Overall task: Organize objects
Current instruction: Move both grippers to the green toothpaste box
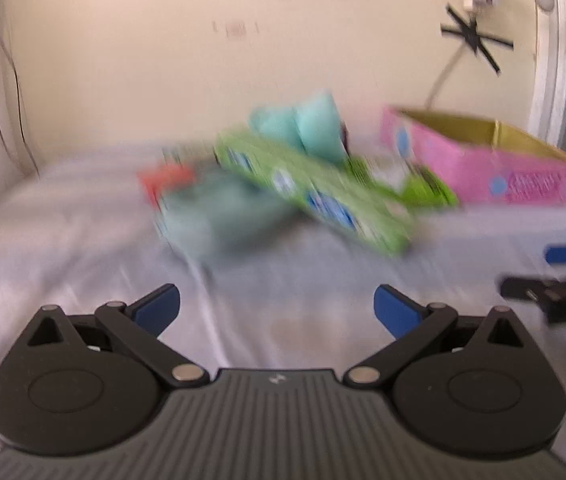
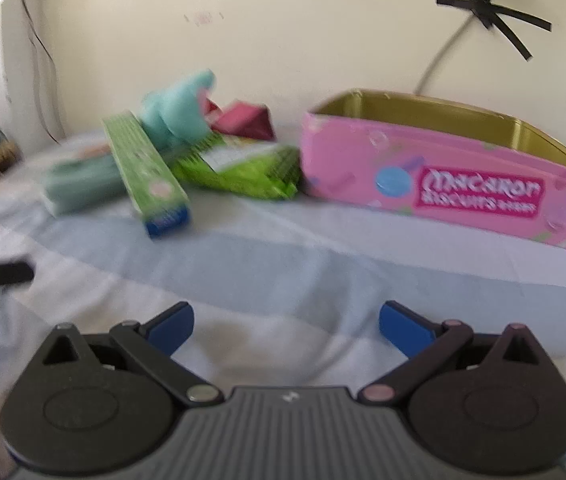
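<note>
A heap of objects lies on the pale blue cloth: a long green box (image 1: 315, 192) (image 2: 145, 172), a teal box (image 1: 219, 216) (image 2: 81, 186), a light teal soft item (image 1: 307, 124) (image 2: 179, 112), a green packet (image 2: 243, 168) (image 1: 423, 188) and a dark red packet (image 2: 243, 120). An open pink biscuit tin (image 2: 443, 184) (image 1: 483, 164) stands right of the heap. My left gripper (image 1: 277, 308) is open and empty, short of the heap. My right gripper (image 2: 286, 326) is open and empty, in front of the tin. Both views are blurred.
A cream wall rises behind the cloth-covered surface (image 2: 283, 264). A cable taped with black strips (image 2: 491, 12) hangs on the wall above the tin. The right gripper shows at the right edge of the left wrist view (image 1: 563, 276).
</note>
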Demonstrator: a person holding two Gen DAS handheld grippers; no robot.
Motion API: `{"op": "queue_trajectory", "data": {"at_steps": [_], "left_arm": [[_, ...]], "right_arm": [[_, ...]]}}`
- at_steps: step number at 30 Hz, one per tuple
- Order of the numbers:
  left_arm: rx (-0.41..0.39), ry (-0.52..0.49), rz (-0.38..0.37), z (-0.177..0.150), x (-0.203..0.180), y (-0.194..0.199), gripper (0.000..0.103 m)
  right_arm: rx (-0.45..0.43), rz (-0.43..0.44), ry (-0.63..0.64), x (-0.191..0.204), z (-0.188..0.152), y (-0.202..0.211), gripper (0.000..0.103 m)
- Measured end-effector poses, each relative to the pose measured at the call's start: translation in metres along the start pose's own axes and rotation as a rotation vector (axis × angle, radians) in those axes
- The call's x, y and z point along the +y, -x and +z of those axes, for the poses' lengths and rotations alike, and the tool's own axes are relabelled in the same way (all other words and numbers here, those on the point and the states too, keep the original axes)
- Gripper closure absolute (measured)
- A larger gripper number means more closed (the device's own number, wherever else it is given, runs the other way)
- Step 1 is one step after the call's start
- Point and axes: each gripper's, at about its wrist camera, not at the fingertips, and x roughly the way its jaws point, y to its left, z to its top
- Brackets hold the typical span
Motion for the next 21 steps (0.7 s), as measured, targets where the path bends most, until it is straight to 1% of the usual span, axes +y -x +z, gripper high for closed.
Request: {"op": "queue_trajectory", "data": {"at_steps": [2, 3, 5, 6, 7, 8, 10, 12, 13, 16, 17, 18, 19, 20, 21], "left_arm": [[-0.040, 0.025, 0.001, 0.028, 0.020, -0.008, 0.000], [-0.050, 0.043, -0.016, 0.038, 0.029, -0.012, 0.000], [-0.073, 0.065, -0.073, 0.066, 0.046, -0.031, 0.000], [-0.083, 0.064, -0.099, 0.074, 0.050, -0.039, 0.000], [-0.081, 0.067, -0.115, 0.083, 0.054, -0.051, 0.000], [-0.075, 0.077, -0.121, 0.090, 0.056, -0.061, 0.005], [-0.053, 0.105, -0.168, 0.102, 0.060, -0.084, 0.008], [-0.024, 0.143, -0.208, 0.107, 0.063, -0.104, 0.012], [-0.006, 0.160, -0.224, 0.108, 0.062, -0.113, 0.017], [0.037, 0.192, -0.272, 0.107, 0.057, -0.133, 0.026], [0.055, 0.196, -0.278, 0.106, 0.058, -0.140, 0.038], [0.079, 0.198, -0.286, 0.107, 0.057, -0.146, 0.043], [0.085, 0.188, -0.270, 0.105, 0.055, -0.149, 0.049], [0.078, 0.172, -0.245, 0.105, 0.051, -0.147, 0.057], [0.071, 0.159, -0.225, 0.103, 0.047, -0.141, 0.060]], "right_arm": [[-0.034, 0.034, 0.024, 0.008, 0.008, 0.004, 0.006], [-0.047, 0.054, 0.041, 0.014, 0.014, 0.004, 0.010], [-0.060, 0.080, 0.070, 0.025, 0.024, 0.000, 0.013], [-0.054, 0.095, 0.084, 0.031, 0.030, -0.005, 0.014], [-0.042, 0.113, 0.095, 0.034, 0.035, -0.011, 0.020], [-0.028, 0.133, 0.098, 0.037, 0.039, -0.017, 0.022], [0.006, 0.173, 0.100, 0.040, 0.046, -0.031, 0.031], [0.040, 0.195, 0.100, 0.044, 0.049, -0.045, 0.036], [0.054, 0.206, 0.099, 0.046, 0.050, -0.052, 0.037], [0.072, 0.233, 0.109, 0.053, 0.054, -0.065, 0.039], [0.081, 0.235, 0.118, 0.055, 0.054, -0.070, 0.042], [0.092, 0.236, 0.126, 0.057, 0.054, -0.074, 0.052], [0.107, 0.235, 0.127, 0.058, 0.053, -0.078, 0.058], [0.108, 0.238, 0.121, 0.056, 0.053, -0.079, 0.058], [0.110, 0.238, 0.117, 0.054, 0.052, -0.077, 0.058]]}}
